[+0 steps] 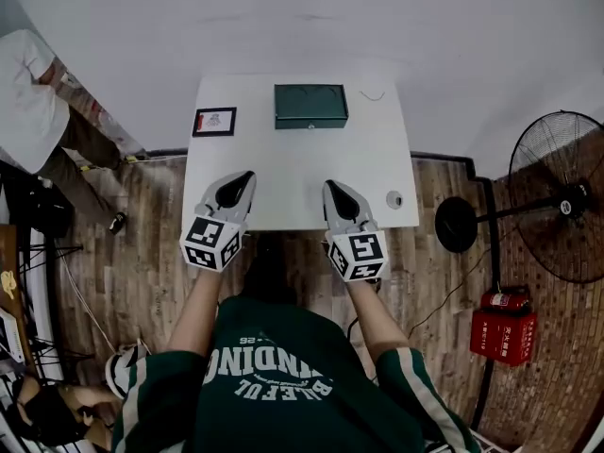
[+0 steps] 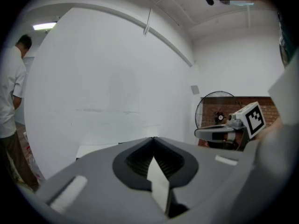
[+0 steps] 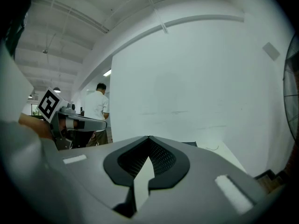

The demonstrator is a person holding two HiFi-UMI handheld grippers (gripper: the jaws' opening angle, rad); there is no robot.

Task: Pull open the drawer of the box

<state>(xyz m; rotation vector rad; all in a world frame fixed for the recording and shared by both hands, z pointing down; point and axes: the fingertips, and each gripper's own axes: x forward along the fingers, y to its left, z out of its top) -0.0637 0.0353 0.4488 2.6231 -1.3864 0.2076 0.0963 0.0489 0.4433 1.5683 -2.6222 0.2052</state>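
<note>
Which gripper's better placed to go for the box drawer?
Right, probably. The right gripper sits nearly in line with the green box; the left gripper is offset sideways. Both shut, empty.

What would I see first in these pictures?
The left gripper and right gripper, both shut and empty, poke over the near edge of the white table. A dark green box sits at its far edge, and a black fan stands on the floor at the right.

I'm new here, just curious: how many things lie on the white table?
4: green box far middle, framed card far left, small round object near right, thin wire far right. Near edge partly covered.
</note>
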